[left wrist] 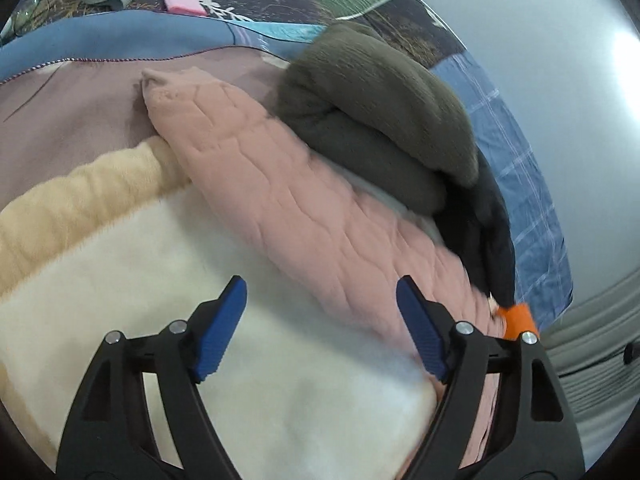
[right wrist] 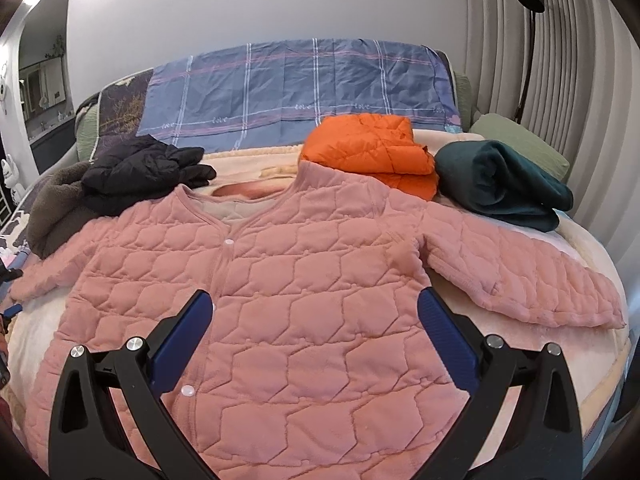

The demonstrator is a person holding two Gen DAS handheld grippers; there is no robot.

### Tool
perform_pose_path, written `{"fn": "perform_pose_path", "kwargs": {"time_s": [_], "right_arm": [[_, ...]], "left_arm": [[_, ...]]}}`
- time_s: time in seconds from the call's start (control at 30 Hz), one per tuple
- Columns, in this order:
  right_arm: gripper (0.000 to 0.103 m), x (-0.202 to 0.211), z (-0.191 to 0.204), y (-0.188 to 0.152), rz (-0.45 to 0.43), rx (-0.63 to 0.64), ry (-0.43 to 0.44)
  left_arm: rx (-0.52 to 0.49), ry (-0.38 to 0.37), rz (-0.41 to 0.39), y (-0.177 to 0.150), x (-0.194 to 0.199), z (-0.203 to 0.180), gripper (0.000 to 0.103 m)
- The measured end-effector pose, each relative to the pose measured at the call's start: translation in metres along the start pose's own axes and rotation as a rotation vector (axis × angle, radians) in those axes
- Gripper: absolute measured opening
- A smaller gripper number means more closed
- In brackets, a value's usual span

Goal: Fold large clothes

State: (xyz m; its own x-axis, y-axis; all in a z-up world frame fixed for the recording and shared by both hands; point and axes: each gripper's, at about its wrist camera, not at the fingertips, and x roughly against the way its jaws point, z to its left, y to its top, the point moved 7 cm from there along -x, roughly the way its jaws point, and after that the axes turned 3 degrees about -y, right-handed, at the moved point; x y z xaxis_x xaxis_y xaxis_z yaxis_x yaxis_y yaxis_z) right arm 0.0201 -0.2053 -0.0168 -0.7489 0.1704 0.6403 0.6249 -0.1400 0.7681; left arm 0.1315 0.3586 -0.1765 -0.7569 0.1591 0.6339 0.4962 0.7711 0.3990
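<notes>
Right wrist view shows your right hand-held gripper (right wrist: 314, 330) spread wide and empty above the pink quilted jacket (right wrist: 280, 300) lying flat, front up, on the bed (right wrist: 600, 336), while your left hand-held gripper (left wrist: 320, 322), likewise spread, hovers beside its sleeve (left wrist: 280, 184).

My left wrist camera sits low and close over the bed, facing along a sleeve of the pink jacket (left wrist: 304, 204) toward 11 o'clock. My right wrist camera hangs higher and farther back, facing the wall at 12 o'clock. Both views share the jacket and the gray fleece (right wrist: 56, 208).
</notes>
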Motion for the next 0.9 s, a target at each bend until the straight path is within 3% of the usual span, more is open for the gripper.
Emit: {"fn": "perform_pose_path", "kwargs": {"time_s": [0.23, 0.33, 0.4, 0.47, 0.5, 0.6, 0.7, 0.77, 0.9], "right_arm": [[0.102, -0.002, -0.007, -0.001, 0.006, -0.01, -0.025], [0.102, -0.005, -0.013, -0.002, 0.013, -0.02, -0.037], [0.102, -0.008, -0.019, -0.003, 0.025, -0.036, -0.042], [0.102, -0.01, -0.024, -0.004, 0.03, -0.051, -0.045], [0.102, -0.01, -0.026, -0.004, 0.029, -0.056, -0.048], [0.102, -0.013, -0.036, -0.004, 0.027, -0.074, -0.066], [0.102, -0.023, -0.038, -0.005, 0.053, -0.095, -0.06], [0.102, -0.027, -0.037, -0.006, 0.069, -0.103, -0.043], [0.102, -0.029, -0.037, -0.007, 0.061, -0.099, -0.033]], "left_arm": [[0.064, 0.099, -0.039, 0.035, -0.03, 0.03, 0.081], [0.129, 0.08, -0.08, 0.054, -0.04, 0.043, 0.073], [0.163, 0.052, -0.095, 0.063, -0.041, 0.047, 0.029], [0.177, 0.013, -0.106, 0.068, -0.038, 0.045, 0.015], [0.163, -0.005, -0.124, 0.071, -0.03, 0.037, 0.014], [-0.015, -0.011, -0.206, 0.072, 0.003, -0.015, 0.013], [-0.191, -0.12, -0.239, 0.059, 0.035, -0.09, 0.013], [-0.326, -0.205, -0.244, 0.039, 0.053, -0.147, 0.014], [-0.688, -0.393, -0.175, -0.046, 0.07, -0.269, 0.016]]}}
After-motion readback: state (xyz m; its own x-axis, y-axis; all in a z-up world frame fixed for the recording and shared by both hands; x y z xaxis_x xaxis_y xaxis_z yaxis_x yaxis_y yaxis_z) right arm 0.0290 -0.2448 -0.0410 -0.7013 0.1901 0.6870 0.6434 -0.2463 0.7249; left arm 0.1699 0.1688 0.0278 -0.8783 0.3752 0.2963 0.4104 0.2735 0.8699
